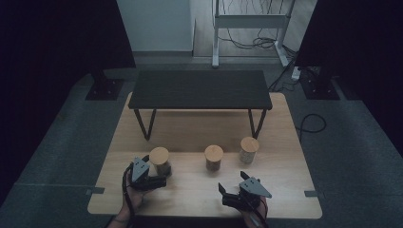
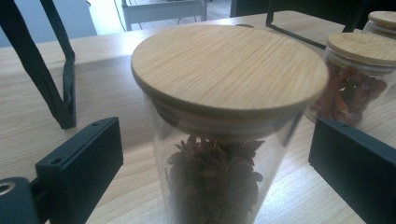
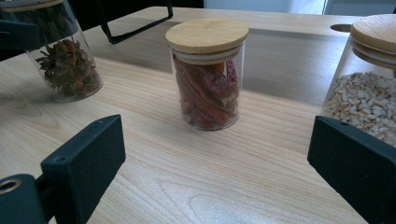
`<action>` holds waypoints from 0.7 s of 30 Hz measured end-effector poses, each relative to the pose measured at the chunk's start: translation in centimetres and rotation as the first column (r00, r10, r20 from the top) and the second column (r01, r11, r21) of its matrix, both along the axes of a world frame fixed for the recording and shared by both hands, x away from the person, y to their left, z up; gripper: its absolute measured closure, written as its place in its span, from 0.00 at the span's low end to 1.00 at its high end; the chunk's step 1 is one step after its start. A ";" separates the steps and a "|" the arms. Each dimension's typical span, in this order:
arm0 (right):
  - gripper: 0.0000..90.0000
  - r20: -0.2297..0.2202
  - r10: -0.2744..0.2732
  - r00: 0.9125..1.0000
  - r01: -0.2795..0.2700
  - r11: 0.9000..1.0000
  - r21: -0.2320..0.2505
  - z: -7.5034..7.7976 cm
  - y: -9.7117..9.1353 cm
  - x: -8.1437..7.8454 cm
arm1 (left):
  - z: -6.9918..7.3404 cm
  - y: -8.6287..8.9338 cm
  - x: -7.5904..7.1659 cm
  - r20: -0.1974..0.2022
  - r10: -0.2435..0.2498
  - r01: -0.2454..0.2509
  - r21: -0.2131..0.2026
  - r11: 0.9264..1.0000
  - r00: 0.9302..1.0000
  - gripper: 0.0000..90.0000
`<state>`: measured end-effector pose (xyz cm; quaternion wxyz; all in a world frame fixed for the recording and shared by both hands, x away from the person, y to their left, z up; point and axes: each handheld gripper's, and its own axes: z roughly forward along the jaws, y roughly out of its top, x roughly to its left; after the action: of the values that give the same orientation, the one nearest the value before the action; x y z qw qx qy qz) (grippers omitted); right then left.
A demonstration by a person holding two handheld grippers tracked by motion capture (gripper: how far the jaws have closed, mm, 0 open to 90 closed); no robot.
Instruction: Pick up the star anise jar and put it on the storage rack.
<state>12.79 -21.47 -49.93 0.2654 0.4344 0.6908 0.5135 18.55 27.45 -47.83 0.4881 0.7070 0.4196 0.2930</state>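
Three glass jars with bamboo lids stand in a row on the wooden table (image 1: 280, 185). The left jar (image 1: 159, 159) holds star anise (image 2: 212, 182). My left gripper (image 1: 160, 176) is open, one jaw on each side of this jar (image 2: 229, 65) with a small gap at both sides. The middle jar (image 1: 214, 157) holds dried red chillies (image 3: 208, 88). The right jar (image 1: 249, 149) holds pale grains (image 3: 369, 100). My right gripper (image 1: 232, 182) is open over bare table in front of the middle jar, with nothing between its jaws (image 3: 215, 177).
A low black shelf (image 1: 199, 89) on thin metal legs stands across the back half of the table, behind the jars. Open wood lies between the jars and the near edge. A white desk frame (image 1: 247, 21) and cables are on the floor beyond.
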 end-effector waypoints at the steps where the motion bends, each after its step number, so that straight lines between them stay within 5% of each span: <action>1: 0.04 0.000 -0.001 1.000 0.001 1.000 -0.001 0.0 0.0 0.0 | 0.0 0.0 0.1 -0.001 0.000 0.000 -0.002 1.000 1.000 0.03; 21: 0.04 -0.013 -0.015 1.000 0.016 1.000 0.006 0.0 -0.3 0.2 | -0.3 -0.9 1.8 -0.017 0.013 -0.013 0.001 1.000 1.000 0.04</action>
<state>13.04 -21.72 -49.98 0.2636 0.4438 0.6876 0.5107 20.35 26.57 -48.11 0.4824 0.7068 0.4283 0.2903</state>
